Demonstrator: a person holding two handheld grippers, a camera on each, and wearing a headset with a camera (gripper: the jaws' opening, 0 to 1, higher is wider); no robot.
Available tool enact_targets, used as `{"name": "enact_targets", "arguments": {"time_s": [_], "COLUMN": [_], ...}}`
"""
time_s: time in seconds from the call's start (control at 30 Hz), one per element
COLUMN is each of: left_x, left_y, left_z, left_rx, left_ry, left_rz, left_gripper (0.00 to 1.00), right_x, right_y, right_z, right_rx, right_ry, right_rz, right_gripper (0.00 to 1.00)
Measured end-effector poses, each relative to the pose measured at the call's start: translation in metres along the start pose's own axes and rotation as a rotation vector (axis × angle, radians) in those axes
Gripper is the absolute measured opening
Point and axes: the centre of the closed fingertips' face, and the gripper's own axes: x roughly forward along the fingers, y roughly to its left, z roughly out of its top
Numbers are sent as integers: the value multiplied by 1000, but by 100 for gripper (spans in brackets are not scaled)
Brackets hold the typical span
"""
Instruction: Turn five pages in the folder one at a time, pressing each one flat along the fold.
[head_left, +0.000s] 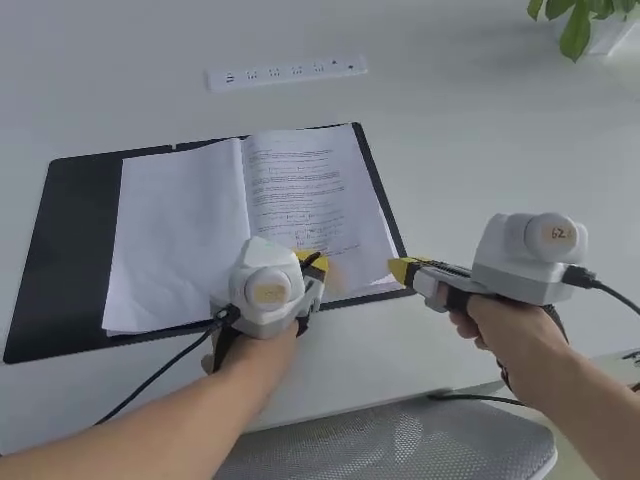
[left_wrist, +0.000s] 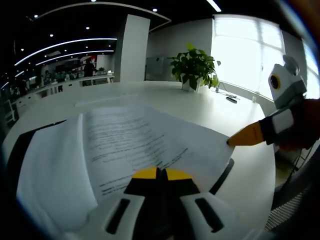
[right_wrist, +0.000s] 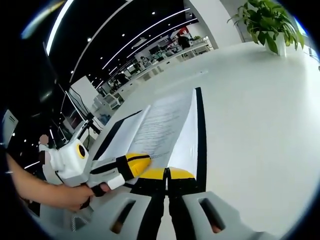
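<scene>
A black folder (head_left: 60, 260) lies open on the white table. On its left side is a blank turned sheet (head_left: 170, 240), on its right a printed page (head_left: 300, 190). My left gripper (head_left: 312, 264) is shut and sits at the near edge of the printed page (left_wrist: 130, 135), close to the fold. My right gripper (head_left: 398, 267) is shut too, its yellow tip at the page's near right corner by the folder's edge (right_wrist: 200, 130). In the left gripper view the right gripper (left_wrist: 235, 140) touches that corner. I cannot tell whether paper is between its jaws.
A white power strip (head_left: 287, 72) lies on the table beyond the folder. A potted plant (head_left: 580, 20) stands at the far right. A grey mesh chair (head_left: 400, 440) is below the table's near edge. Cables trail from both grippers.
</scene>
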Motion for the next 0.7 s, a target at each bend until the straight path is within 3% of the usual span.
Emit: {"name": "enact_targets", "arguments": {"time_s": [0.3,0.7], "left_x": [-16,-42], "left_y": [-1,13], "left_z": [-1,9], "left_rx": [-19,-3], "left_ry": [35,12], "left_rz": [-20,-3], "left_gripper": [7,8], "right_x": [-5,-10], "right_y": [18,48], "right_z": [17,34], "right_rx": [-10,-31], "right_ry": [-44,-89], "right_rz": [43,112], "right_gripper": [0,0]}}
